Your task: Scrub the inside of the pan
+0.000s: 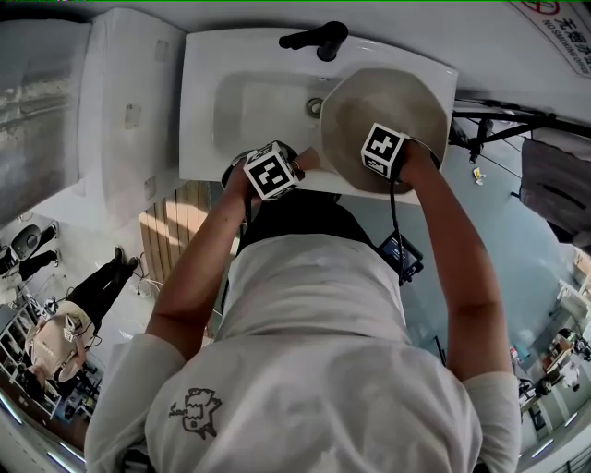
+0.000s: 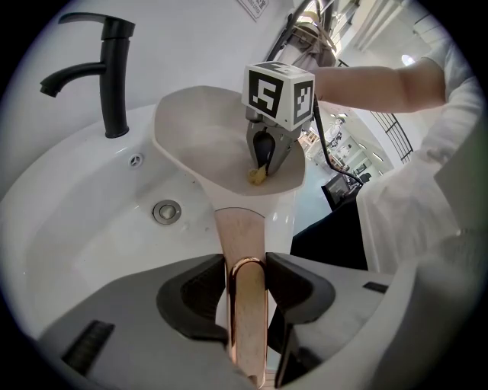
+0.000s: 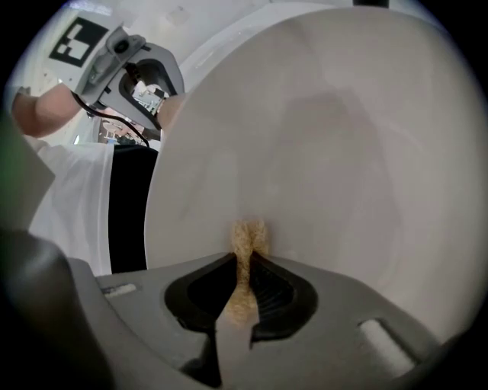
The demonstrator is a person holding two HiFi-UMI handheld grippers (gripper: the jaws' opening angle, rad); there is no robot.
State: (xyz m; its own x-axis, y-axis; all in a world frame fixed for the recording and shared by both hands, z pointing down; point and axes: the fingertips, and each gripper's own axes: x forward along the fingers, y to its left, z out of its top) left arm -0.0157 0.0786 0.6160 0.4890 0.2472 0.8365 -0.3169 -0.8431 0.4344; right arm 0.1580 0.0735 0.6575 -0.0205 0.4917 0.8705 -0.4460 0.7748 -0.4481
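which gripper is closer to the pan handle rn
Left. The left gripper is shut on the pan handle, near its end. The right gripper is farther along, inside the pan, holding a yellow sponge against its inner surface.

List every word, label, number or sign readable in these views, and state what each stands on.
"NO SMOKING", partly cut off by the frame edge: wall sign, head view.
Chinese characters on that sign: too blurred to read.
Notice at the top edge of the left gripper view: too small to read.
Marker cubes: black-and-white patterns only, no words.
Shirt print: a drawing, no legible letters.
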